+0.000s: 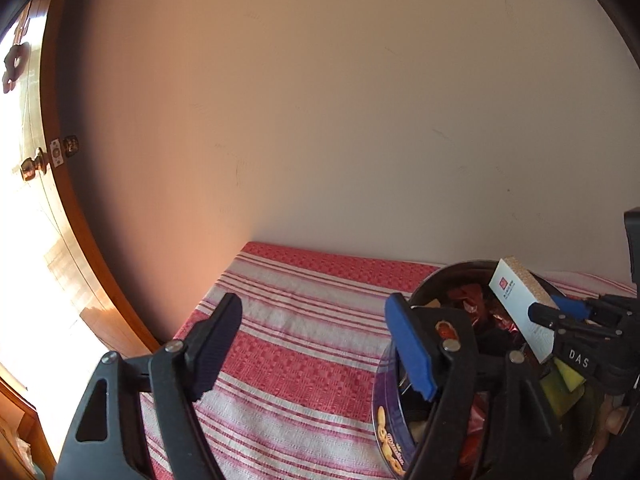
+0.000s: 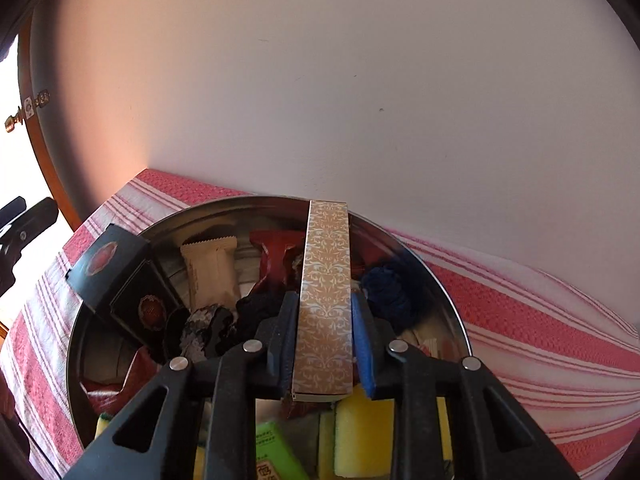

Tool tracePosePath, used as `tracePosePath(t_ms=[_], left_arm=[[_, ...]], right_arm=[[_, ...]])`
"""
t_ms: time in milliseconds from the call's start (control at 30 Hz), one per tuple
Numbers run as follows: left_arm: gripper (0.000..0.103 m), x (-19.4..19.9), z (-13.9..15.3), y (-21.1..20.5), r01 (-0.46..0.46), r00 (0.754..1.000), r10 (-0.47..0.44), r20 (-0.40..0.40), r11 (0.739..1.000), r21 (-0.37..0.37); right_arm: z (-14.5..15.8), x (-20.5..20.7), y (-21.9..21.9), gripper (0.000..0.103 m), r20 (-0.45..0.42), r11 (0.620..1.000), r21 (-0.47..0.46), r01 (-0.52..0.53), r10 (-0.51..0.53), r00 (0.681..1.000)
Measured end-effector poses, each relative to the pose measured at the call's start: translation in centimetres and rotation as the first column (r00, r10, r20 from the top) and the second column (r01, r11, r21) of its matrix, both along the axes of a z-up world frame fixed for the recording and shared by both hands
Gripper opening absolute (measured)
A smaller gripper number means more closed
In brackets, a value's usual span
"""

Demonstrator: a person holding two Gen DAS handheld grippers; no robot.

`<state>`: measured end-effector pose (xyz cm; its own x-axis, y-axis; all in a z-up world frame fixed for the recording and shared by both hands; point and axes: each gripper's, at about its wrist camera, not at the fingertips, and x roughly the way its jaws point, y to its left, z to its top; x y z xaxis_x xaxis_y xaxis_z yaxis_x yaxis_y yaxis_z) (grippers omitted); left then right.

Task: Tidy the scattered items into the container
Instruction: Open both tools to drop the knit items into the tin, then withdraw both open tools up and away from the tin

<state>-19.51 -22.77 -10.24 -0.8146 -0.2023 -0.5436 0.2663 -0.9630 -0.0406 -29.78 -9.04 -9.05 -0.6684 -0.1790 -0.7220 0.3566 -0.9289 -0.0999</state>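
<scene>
At the far left I saw a brown wooden door with a brass knob, its frame running down beside the left edge of the worktop. The worktop wore a red-and-white striped woven cloth, pushed up against a plain pale wall at the back. My left gripper hung released, its jaws spread wide over a bare stretch of cloth, with open room between the cloth's left edge and the tin.

Further right stood the round metal biscuit tin, shiny inside and dark blue outside, its far rim close to the wall. It already held a black box with a red oval emblem, a cream crimped-edge snack packet, a red foil wrapper, a dark blue yarn bundle, yellow sponges and a green packet.

My right gripper was clenched on the long flat gold box with a white damask pattern, one pad against each broad side. The box sat over the tin's interior, pointing toward the far rim. To the right, the cloth lay rumpled in soft folds.
</scene>
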Motion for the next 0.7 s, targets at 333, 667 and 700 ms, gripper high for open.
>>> tracePosePath(t_ms=[333,667,700], left_arm=[[0.073,1.6,1.4,-0.4,0.003,0.998,0.002,-0.061,0.997,0.072],[0.081,3.4,1.3,-5.3,-0.21,0.977,0.21,-0.045,0.978,0.022],[0.081,3.4,1.3,-5.2,-0.208,0.977,0.209,-0.046,0.978,0.028]], right_arm=[[5.0,1.9,0.5,0.03,-0.016,0.975,-0.214,-0.056,0.054,0.998],[2.8,3.5,-9.9,0.03,0.072,0.962,-0.166,-0.216,0.23,0.971],[2.3,3.4,-10.7,0.031,0.072,0.964,-0.143,-0.225,0.237,0.969]])
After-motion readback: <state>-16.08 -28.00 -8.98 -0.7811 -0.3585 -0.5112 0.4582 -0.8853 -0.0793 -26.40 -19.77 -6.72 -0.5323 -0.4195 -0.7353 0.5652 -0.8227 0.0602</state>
